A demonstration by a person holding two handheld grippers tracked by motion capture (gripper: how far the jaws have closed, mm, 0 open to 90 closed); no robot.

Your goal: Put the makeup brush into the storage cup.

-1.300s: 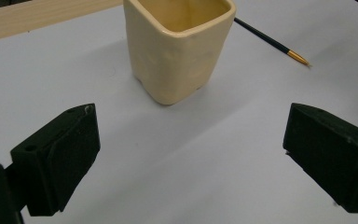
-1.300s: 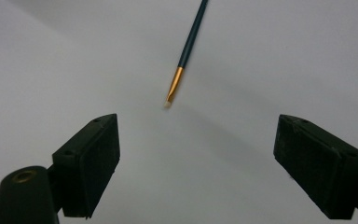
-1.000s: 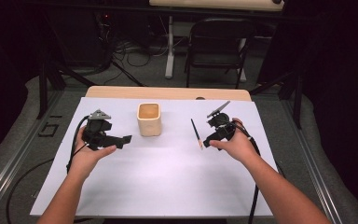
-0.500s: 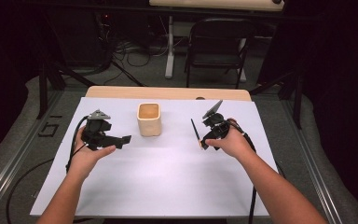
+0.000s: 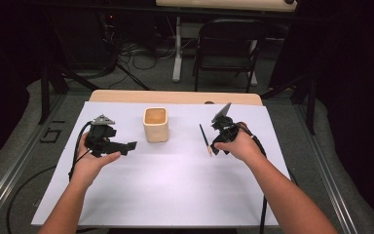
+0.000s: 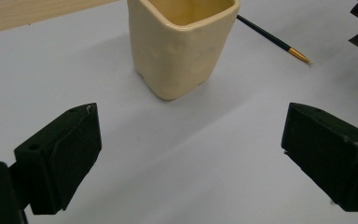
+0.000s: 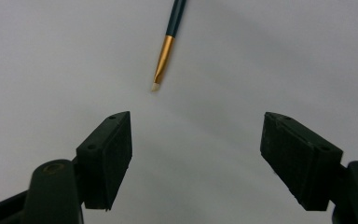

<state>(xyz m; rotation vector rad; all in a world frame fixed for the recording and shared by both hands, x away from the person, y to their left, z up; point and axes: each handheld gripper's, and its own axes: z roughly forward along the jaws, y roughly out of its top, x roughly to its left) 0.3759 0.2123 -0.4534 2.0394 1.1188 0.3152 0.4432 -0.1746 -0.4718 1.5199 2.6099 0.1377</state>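
The right gripper (image 5: 213, 147) sits in the person's right hand (image 5: 238, 145), which is bent down at the wrist so the jaws aim at the white sheet (image 5: 175, 195). Its jaws have just been closing a little, but they are wide apart and nothing is between them. The brush (image 7: 168, 42) lies flat on the sheet just ahead of the jaws and a bit toward the left jaw, not touching either one. It is long and thin, with a dark handle, a gold band and a small pale tip. In the right gripper view the tip points back at the jaws and the handle runs away from them. In the high view the brush (image 5: 205, 139) runs from far to near, with the tip at the near end, close by the right gripper. The left gripper (image 5: 126, 145) is held level in the left hand (image 5: 95, 161), low over the sheet, and its jaws are wide open with nothing in them. Ahead of those jaws, well apart from them, stands a cream cup (image 6: 182, 42), upright and open at the top. The cup is between the left gripper and the brush. Nothing lies between the right jaws and the brush.
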